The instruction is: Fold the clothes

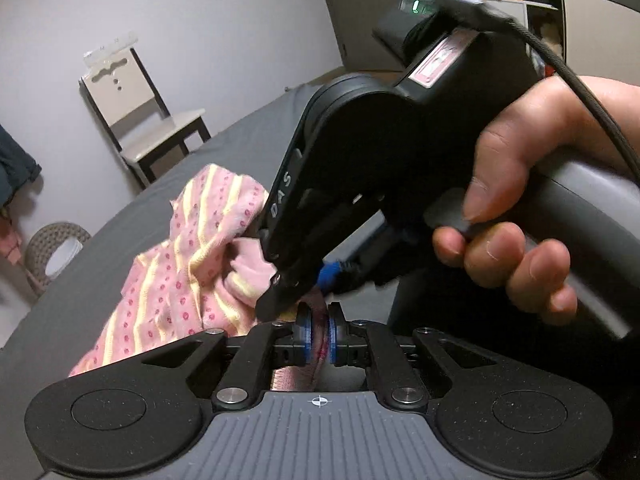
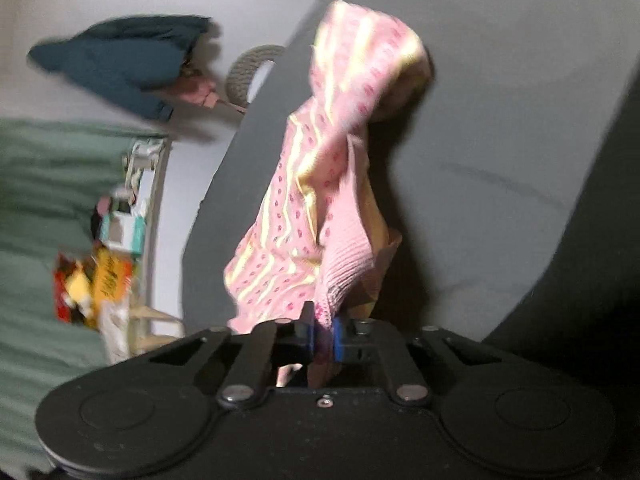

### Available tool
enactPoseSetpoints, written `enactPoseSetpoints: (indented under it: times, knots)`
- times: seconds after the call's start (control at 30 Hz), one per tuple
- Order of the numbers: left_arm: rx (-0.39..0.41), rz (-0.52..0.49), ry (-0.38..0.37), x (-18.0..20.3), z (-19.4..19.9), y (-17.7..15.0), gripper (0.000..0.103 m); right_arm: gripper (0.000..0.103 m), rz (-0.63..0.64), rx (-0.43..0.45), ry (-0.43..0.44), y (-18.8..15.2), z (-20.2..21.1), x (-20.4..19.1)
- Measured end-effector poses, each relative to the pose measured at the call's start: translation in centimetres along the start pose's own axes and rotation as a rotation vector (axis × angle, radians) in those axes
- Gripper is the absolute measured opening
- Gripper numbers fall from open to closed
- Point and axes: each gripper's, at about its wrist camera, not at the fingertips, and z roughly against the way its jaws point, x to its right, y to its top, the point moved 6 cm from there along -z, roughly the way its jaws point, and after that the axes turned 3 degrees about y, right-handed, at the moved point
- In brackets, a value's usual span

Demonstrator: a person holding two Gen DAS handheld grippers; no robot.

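Observation:
A pink garment [image 1: 180, 280] with yellow stripes and red dots lies bunched on the grey bed sheet [image 1: 100, 272]. My left gripper [image 1: 319, 334] is shut on a pink edge of it. The right gripper [image 1: 304, 288], held by a hand [image 1: 520, 208], comes in from the right just above my left fingertips and pinches the same cloth. In the right wrist view the garment [image 2: 320, 184] stretches away from the right gripper [image 2: 323, 338], which is shut on its ribbed pink hem.
A wooden chair [image 1: 148, 120] stands against the wall beyond the bed. A woven basket [image 1: 52, 252] sits on the floor at left. A dark blue garment [image 2: 120, 60] hangs near the wall; cluttered shelves [image 2: 116, 240] and a green curtain [image 2: 48, 200] are at left.

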Motion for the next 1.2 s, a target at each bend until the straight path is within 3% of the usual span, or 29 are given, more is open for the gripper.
enactPoseSetpoints:
  times: [0.1,0.2,0.27,0.33,0.37,0.43,0.5,0.6,0.73,0.83,0.93,1.0,1.1,1.13,1.2]
  knots:
    - [0.016,0.003,-0.043,-0.7,1.0,0.1,0.010,0.008,0.139,0.085,-0.032,0.9,1.3,-0.6]
    - [0.040,0.022,-0.080,-3.0,2.8,0.3,0.030,0.007,0.272,0.188,0.040,2.1,3.6,-2.3]
    - [0.077,0.081,-0.081,-5.7,4.2,0.7,0.065,0.007,0.396,0.258,0.116,2.8,5.8,-4.6]
    - [0.149,0.191,-0.075,-9.4,6.0,1.5,0.083,0.007,0.507,0.315,0.228,3.3,8.7,-7.2]
    - [0.189,0.248,-0.082,-11.1,7.0,2.0,0.086,0.007,0.555,0.317,0.296,3.2,10.3,-8.5]
    - [0.270,0.375,-0.127,-14.9,8.6,3.3,0.087,0.007,0.648,0.281,0.460,2.7,13.3,-11.1]
    - [0.340,0.430,-0.200,-17.9,9.7,4.7,0.089,0.007,0.755,0.172,0.622,0.9,15.6,-13.2]
    - [0.321,0.371,-0.310,-20.0,8.7,6.8,0.093,0.007,0.825,0.026,0.712,-1.3,16.5,-13.9]
    - [0.203,0.311,-0.430,-19.4,3.4,8.8,0.093,0.007,0.781,-0.121,0.655,-4.1,14.1,-12.4]
    - [0.002,0.192,-0.514,-15.0,-2.0,9.6,0.093,0.007,0.712,-0.208,0.558,-5.8,10.8,-11.0]
    - [-0.217,-0.017,-0.542,-9.4,-6.8,8.3,0.093,0.008,0.689,-0.286,0.504,-6.5,8.9,-10.4]
    - [-0.344,-0.178,-0.475,-6.3,-10.3,6.7,0.093,0.008,0.706,-0.292,0.502,-6.4,8.9,-10.5]
    - [-0.456,-0.328,-0.366,-3.8,-14.0,3.5,0.093,0.008,0.742,-0.308,0.516,-6.6,9.3,-10.8]
    - [-0.473,-0.307,-0.366,-3.6,-15.2,3.1,0.093,0.008,0.756,-0.318,0.512,-6.7,9.0,-10.9]
    - [-0.483,-0.229,-0.349,-3.8,-16.9,2.4,0.073,0.008,0.782,-0.339,0.504,-6.9,8.5,-11.0]
